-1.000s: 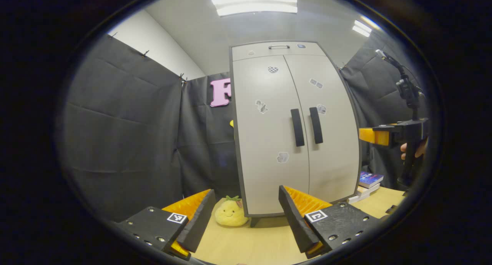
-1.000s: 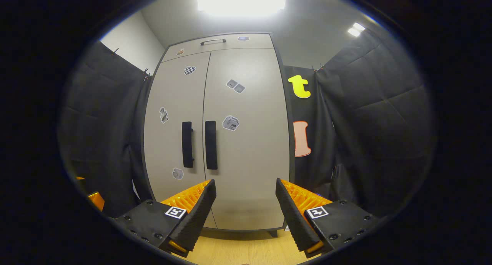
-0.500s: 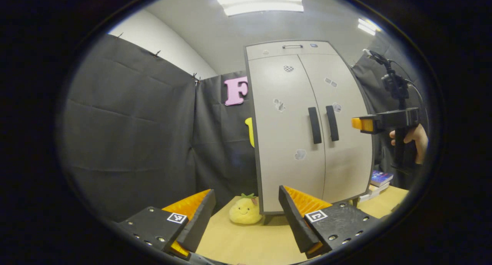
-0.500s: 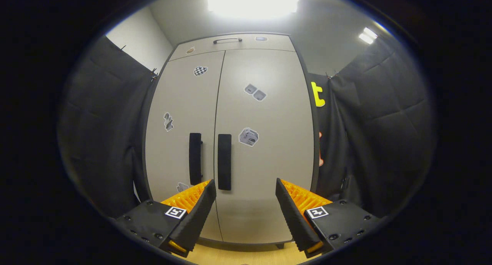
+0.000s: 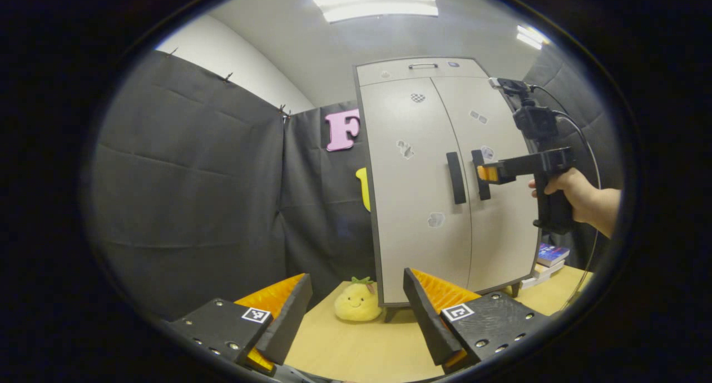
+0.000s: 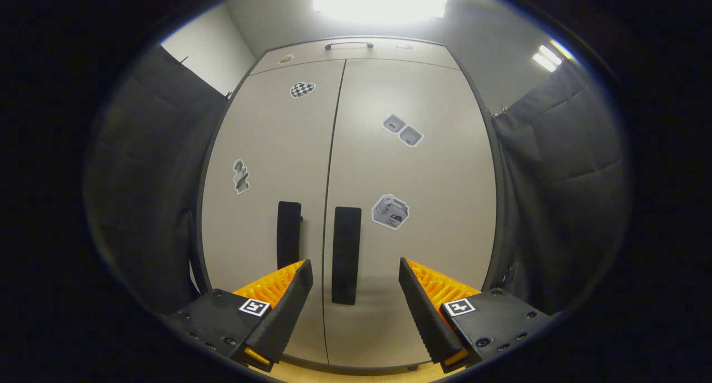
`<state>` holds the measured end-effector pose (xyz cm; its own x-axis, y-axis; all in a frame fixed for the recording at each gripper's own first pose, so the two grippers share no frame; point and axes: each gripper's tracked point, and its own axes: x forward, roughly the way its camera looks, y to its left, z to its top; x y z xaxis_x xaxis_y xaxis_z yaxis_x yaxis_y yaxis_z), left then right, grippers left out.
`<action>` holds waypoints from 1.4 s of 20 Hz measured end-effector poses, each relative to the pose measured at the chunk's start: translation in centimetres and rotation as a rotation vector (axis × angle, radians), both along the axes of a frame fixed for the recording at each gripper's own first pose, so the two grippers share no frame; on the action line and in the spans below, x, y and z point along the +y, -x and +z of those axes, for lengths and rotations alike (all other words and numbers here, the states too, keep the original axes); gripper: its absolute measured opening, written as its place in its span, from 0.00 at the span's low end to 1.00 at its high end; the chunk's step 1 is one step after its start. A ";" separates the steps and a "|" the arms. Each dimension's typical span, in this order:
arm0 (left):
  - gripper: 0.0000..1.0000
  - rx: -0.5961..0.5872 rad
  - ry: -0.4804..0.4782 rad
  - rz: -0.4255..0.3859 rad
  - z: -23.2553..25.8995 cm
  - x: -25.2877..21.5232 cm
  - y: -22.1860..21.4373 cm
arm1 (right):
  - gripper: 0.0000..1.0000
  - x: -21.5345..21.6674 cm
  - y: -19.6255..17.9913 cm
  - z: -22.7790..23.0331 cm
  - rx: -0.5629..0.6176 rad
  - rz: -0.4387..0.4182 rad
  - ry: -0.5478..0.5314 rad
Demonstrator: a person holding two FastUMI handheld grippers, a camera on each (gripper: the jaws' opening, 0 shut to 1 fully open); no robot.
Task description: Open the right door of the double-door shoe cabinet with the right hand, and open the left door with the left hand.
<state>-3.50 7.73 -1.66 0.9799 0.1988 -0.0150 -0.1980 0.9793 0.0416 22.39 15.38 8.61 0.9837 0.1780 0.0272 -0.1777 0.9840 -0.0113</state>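
The grey double-door shoe cabinet [image 5: 423, 205] stands on a table, both doors closed. Side by side at the middle seam are two dark vertical handles, the left handle [image 5: 455, 178] and the right handle [image 5: 481, 174]. My left gripper [image 5: 356, 311] is open and empty, low over the table and well short of the cabinet. A hand [image 5: 573, 191] holds my right gripper [image 5: 488, 173] with its tips just in front of the right handle. In the right gripper view that gripper [image 6: 356, 305] is open, and the right handle [image 6: 346, 255] shows between its fingers, slightly left of centre, beside the left handle [image 6: 288, 235].
A yellow plush fruit toy [image 5: 356, 302] lies on the wooden table [image 5: 356, 349] at the cabinet's front left corner. A small stack of books [image 5: 548, 258] lies to the cabinet's right. Black cloth walls enclose both sides. Several stickers dot the doors.
My right gripper has moved closer to the cabinet, and the right handle now sits between its fingers in its view. The left gripper turned left earlier, then held almost still.
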 end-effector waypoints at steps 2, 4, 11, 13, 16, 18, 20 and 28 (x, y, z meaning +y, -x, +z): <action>0.95 0.003 -0.001 0.009 -0.2 0.6 0.2 | 0.97 0.7 -1.2 -0.3 0.022 0.002 -0.009; 0.96 0.007 -0.003 0.018 -0.3 1.0 0.5 | 0.96 1.1 -2.4 -0.4 0.042 -0.003 -0.019; 0.95 0.022 -0.006 0.042 -0.8 2.2 1.3 | 0.81 2.0 -5.0 -1.5 0.134 -0.007 -0.074; 0.96 0.019 -0.007 0.043 -0.7 2.5 1.5 | 0.56 2.2 -5.1 -1.3 0.132 -0.009 -0.089; 0.96 0.016 -0.005 0.040 -0.6 2.6 1.8 | 0.46 2.8 -5.4 -1.8 0.168 0.000 -0.082; 0.96 0.015 -0.003 0.037 -0.5 2.6 2.0 | 0.44 2.0 -5.7 -2.2 0.186 -0.042 -0.071; 0.96 0.011 0.000 0.030 -0.4 2.5 2.1 | 0.35 2.0 -5.7 -2.1 0.196 -0.049 -0.067; 0.96 -0.010 0.011 0.002 0.1 2.1 2.5 | 0.11 1.7 -4.0 -2.1 0.218 0.002 -0.079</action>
